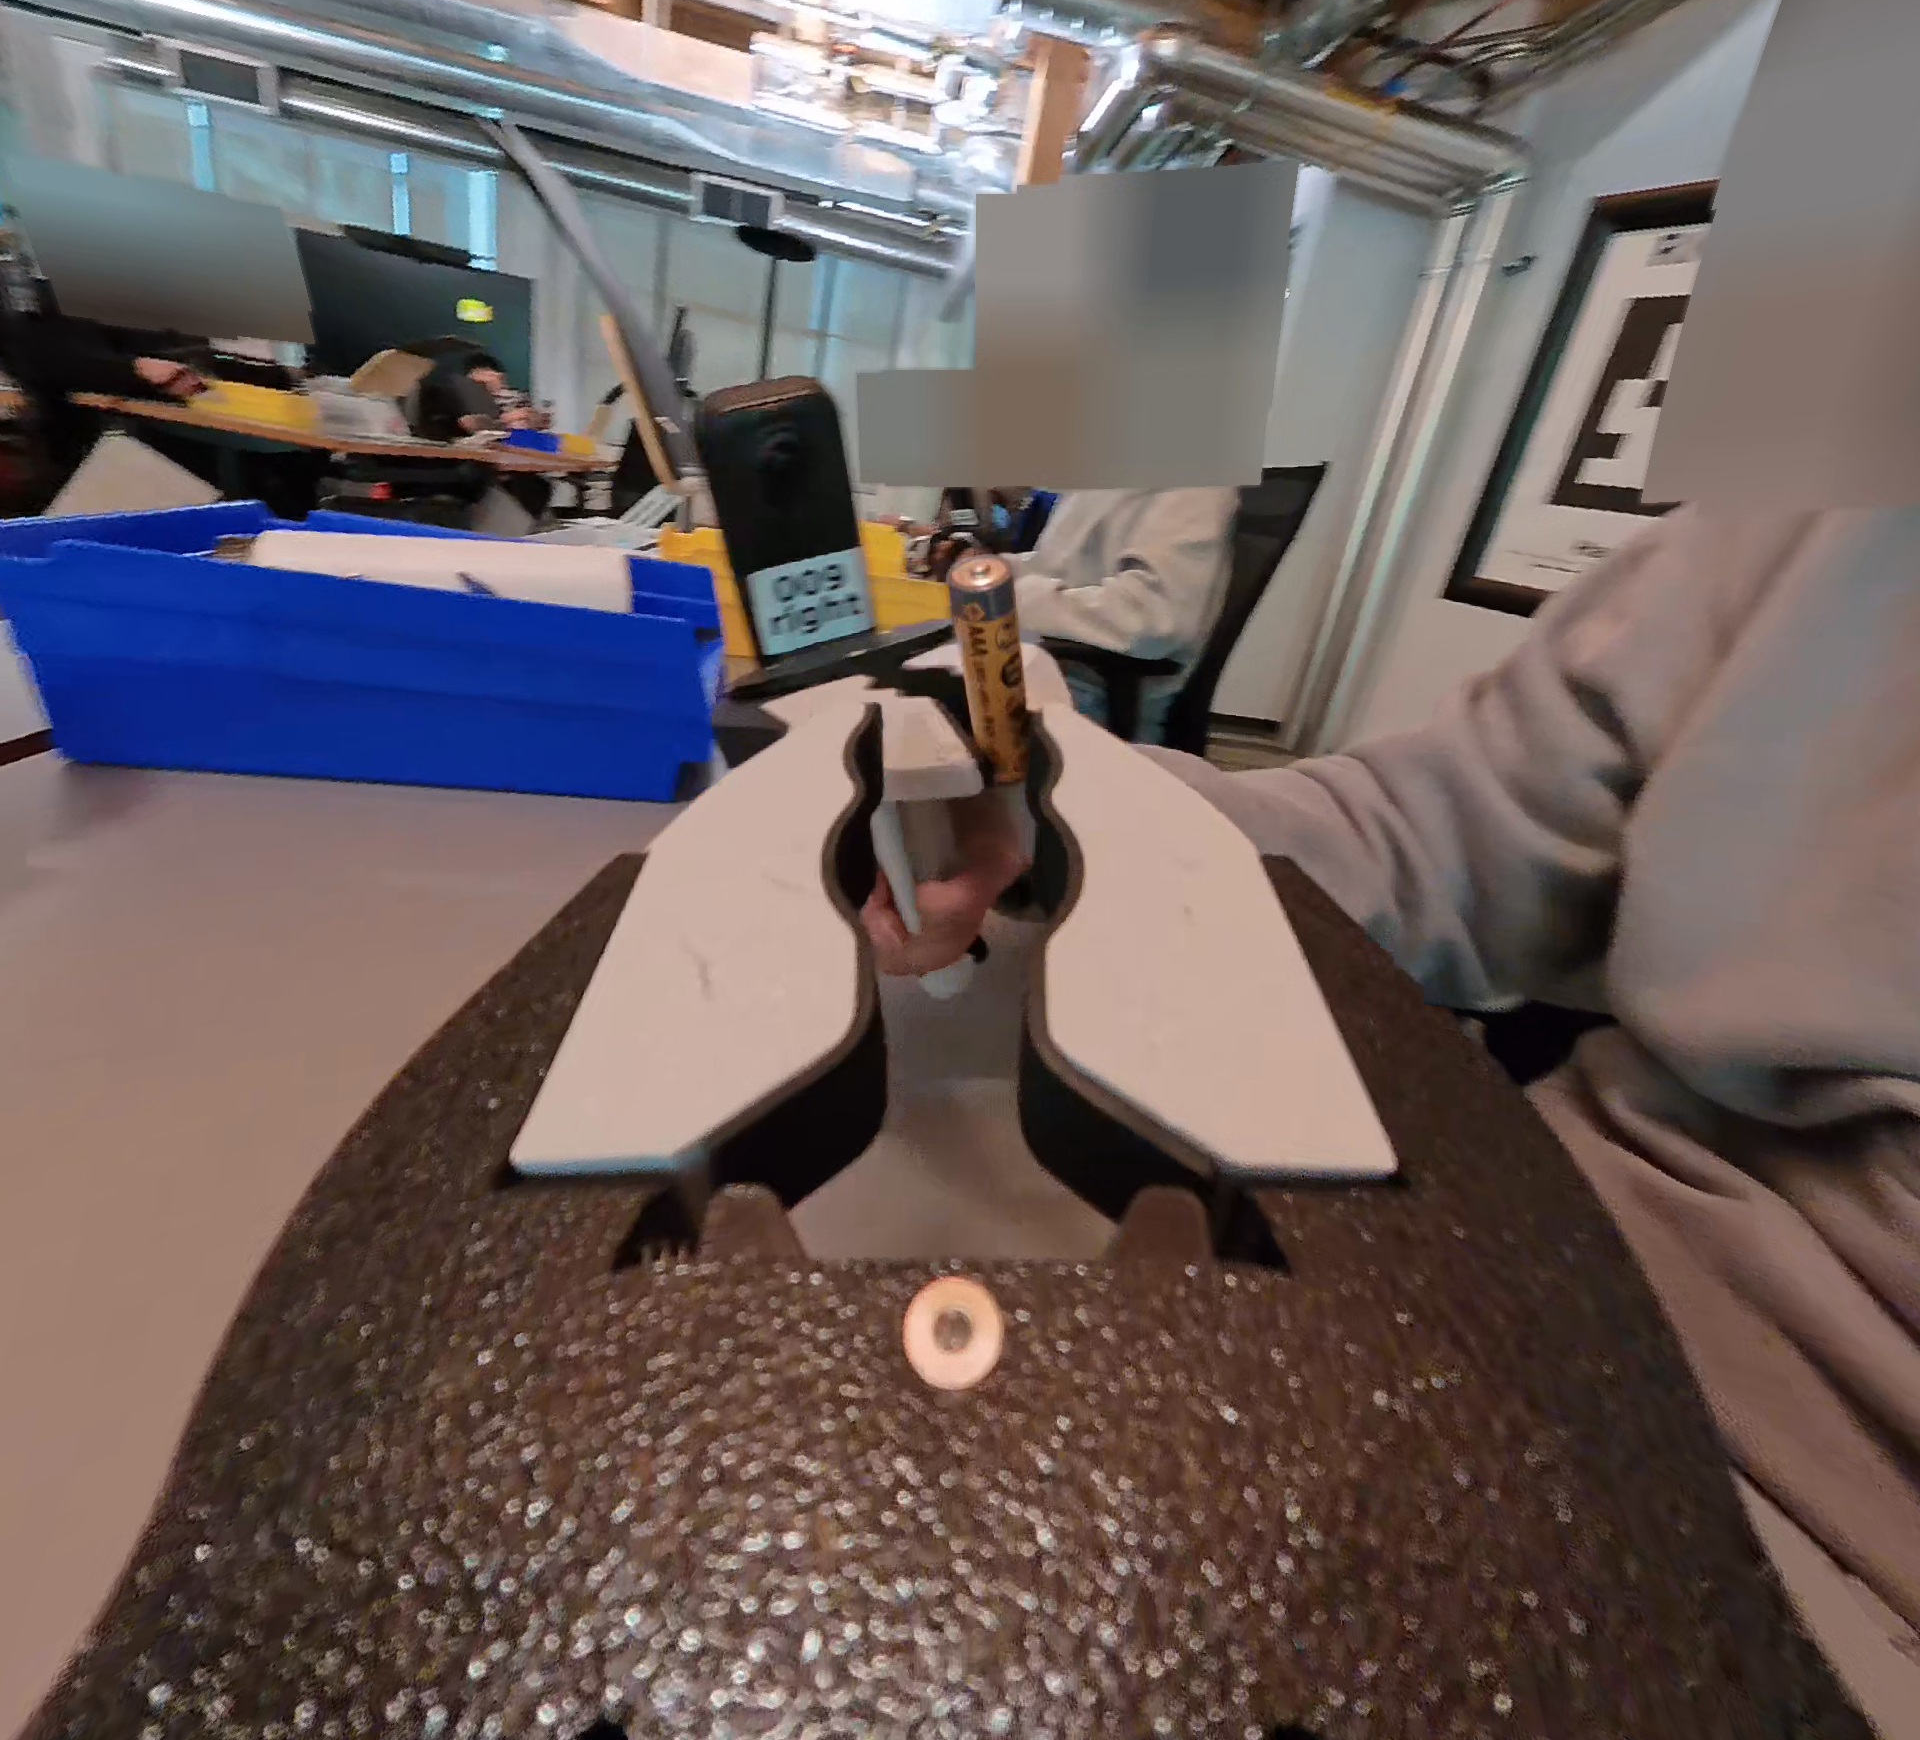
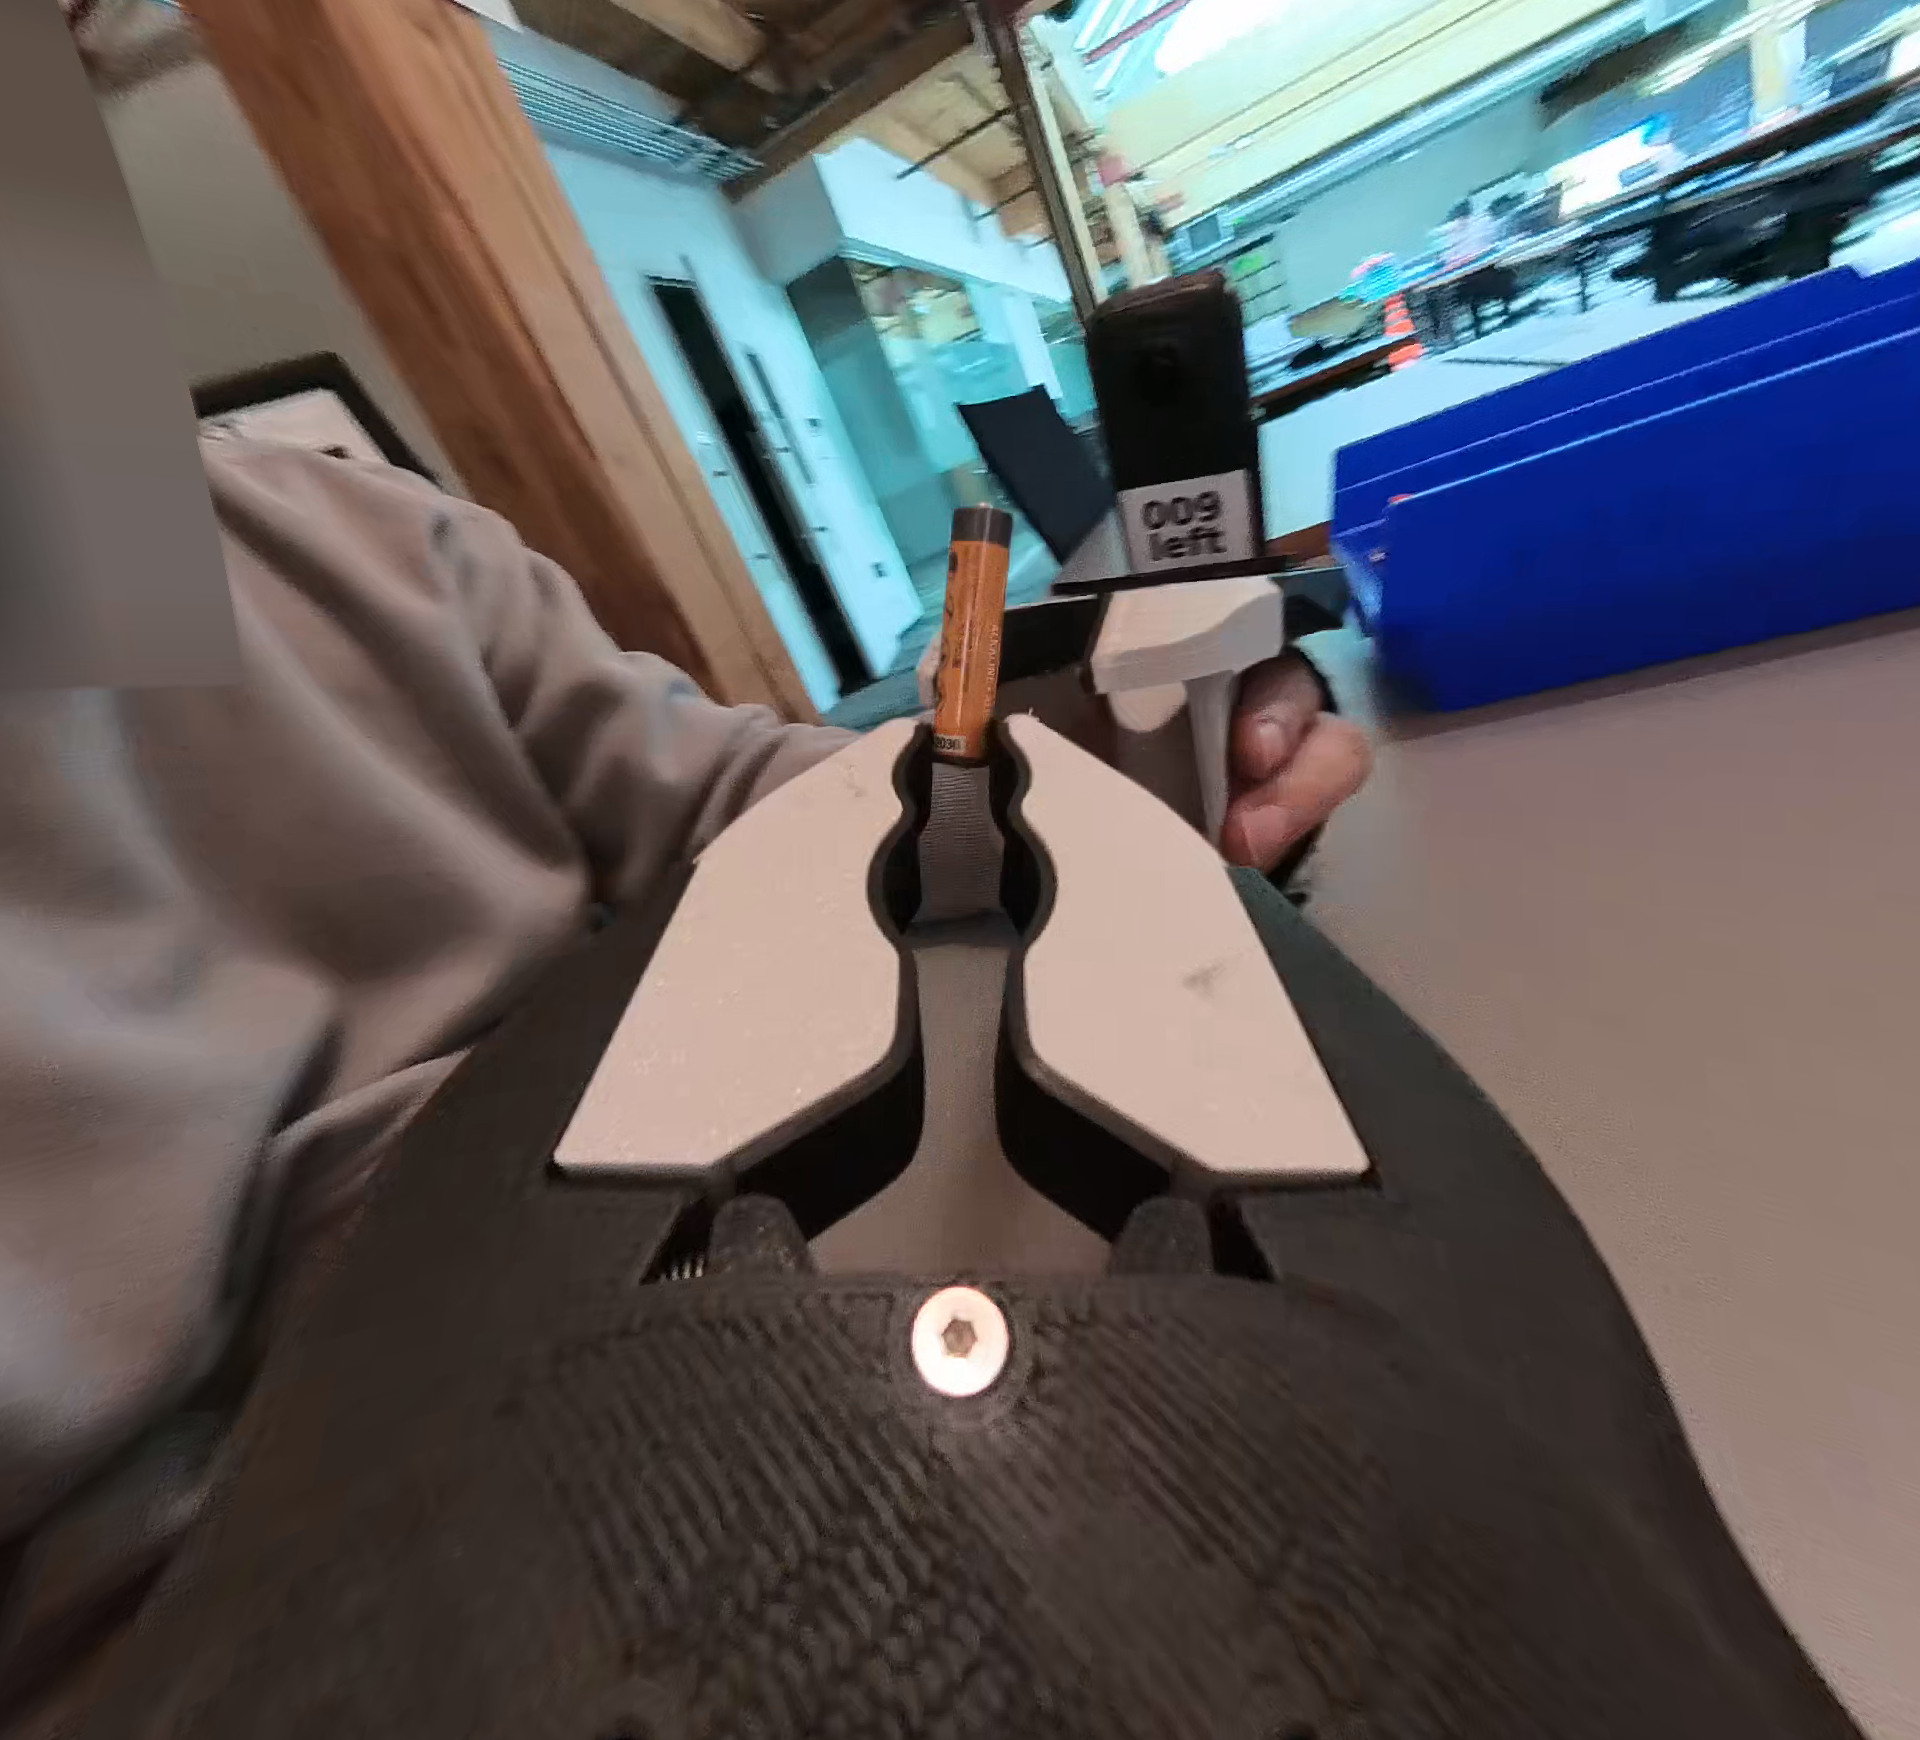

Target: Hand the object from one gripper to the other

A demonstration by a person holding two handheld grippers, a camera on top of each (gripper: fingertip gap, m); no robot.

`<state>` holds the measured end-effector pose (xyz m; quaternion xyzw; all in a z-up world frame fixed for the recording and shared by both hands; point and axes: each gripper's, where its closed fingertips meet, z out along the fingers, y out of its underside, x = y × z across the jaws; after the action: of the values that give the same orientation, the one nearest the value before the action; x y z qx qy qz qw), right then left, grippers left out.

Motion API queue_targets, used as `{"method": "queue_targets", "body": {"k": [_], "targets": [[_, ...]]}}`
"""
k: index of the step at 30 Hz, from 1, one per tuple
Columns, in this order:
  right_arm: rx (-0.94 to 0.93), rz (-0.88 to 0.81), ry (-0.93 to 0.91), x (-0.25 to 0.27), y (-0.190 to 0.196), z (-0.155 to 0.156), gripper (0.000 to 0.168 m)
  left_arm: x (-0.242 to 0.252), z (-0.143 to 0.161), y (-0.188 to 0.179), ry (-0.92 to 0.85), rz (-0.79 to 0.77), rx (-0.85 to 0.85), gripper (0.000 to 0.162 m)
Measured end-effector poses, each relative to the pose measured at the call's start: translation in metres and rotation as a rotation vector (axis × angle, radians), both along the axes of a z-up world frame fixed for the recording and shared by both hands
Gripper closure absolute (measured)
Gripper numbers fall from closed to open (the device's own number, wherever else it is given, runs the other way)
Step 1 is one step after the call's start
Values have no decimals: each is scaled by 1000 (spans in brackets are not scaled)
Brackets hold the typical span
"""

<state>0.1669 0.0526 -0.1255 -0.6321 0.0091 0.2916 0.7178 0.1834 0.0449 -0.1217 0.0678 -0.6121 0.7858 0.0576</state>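
while the left gripper (image 1: 956, 722) stands apart: fingers straddle the battery (image 1: 987, 672) — a skewed close could tip it
battery place: upright, lower end pinched
right gripper (image 2: 961, 736): clamped on the battery — early release likely drops it

A blue bin (image 1: 364, 651) stands on the table (image 1: 260, 963) beside the grippers; a person's grey sleeve (image 1: 1507, 807) crowds the other side.
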Motion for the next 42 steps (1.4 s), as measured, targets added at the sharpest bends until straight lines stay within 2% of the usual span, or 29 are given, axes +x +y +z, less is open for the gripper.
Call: {"method": "queue_targets", "body": {"k": [5,8,10,11,13,17,20,22,26,32,35,38,42], "targets": [[-13,104,71,-13,3,-1,158,-15,10,3,-7,-104,-82,144],[-26,97,90,-11,4,-4,158,-14,11,6,-1,-115,-87,151],[-28,39,68,-4,5,-5,158,-9,10,6,1,-84,-66,151],[-25,-46,44,6,7,-6,158,-2,10,6,15,-38,-57,152],[-25,-258,-67,29,7,-8,153,17,7,11,37,97,-29,152],[-78,-636,-427,59,1,-10,141,49,-1,22,69,352,33,152],[-150,-795,-686,67,2,-15,142,55,-5,22,102,411,44,152],[-207,-808,-814,65,8,-23,141,56,-9,17,90,432,71,152],[-252,-889,-931,67,12,-26,149,55,-15,8,35,470,143,152],[-293,-944,-926,75,6,-25,157,56,-14,8,14,505,147,152],[-294,-909,-875,74,7,-24,158,54,-12,9,18,491,130,152],[-213,-754,-712,62,8,-18,158,46,-6,9,-7,413,93,152],[-59,-418,-323,36,8,-5,157,30,3,7,-56,290,48,141]]}}
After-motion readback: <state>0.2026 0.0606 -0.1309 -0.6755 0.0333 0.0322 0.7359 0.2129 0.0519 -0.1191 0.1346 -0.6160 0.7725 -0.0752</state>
